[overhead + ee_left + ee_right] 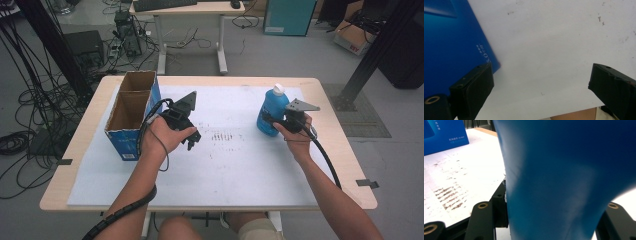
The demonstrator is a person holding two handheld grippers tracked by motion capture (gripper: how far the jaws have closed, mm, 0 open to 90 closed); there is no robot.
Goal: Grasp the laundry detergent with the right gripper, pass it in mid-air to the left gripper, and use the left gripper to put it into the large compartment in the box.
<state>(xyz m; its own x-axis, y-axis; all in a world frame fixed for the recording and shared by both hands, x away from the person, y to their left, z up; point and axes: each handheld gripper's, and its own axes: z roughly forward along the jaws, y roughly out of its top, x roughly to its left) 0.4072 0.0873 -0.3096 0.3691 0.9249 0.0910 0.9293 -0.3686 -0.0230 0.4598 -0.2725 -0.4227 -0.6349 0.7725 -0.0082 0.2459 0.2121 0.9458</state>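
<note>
Blue plastic bottle (272, 114) with white cap, upright near the right edge of the white mat (235, 165), well apart from the open cardboard box (131, 114) at the left. Right gripper (278, 123) clamped on the bottle's lower body, pads pressed against both sides. Left gripper (191, 141) spread wide, holding nothing, just beside the box. Likely smooth, somewhat squeezable, possibly weighty with liquid; best held low, where gripped now.

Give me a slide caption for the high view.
Right gripper clamps blue bottle; left gripper open beside cardboard box.
</note>
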